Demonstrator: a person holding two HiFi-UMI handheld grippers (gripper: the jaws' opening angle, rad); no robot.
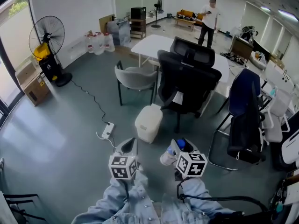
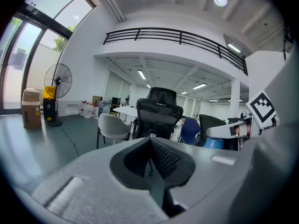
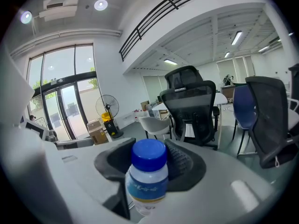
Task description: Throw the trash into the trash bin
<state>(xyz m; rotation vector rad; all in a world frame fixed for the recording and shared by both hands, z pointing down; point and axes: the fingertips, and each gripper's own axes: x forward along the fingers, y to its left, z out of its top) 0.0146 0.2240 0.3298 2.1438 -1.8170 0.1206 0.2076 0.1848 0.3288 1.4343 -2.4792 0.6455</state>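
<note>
While my right gripper (image 3: 150,158) clamps a small plastic bottle (image 3: 147,185) with a blue cap upright between its pads, my left gripper (image 2: 150,155) is empty, its jaws closed together. Both sit side by side in front of me, above the gray floor (image 1: 56,139). The white trash bin (image 1: 148,123) stands on that floor just ahead of them, beside a black office chair (image 1: 187,85), with a gray chair (image 1: 135,77) behind it and a power strip (image 1: 108,129) lying to its left.
</note>
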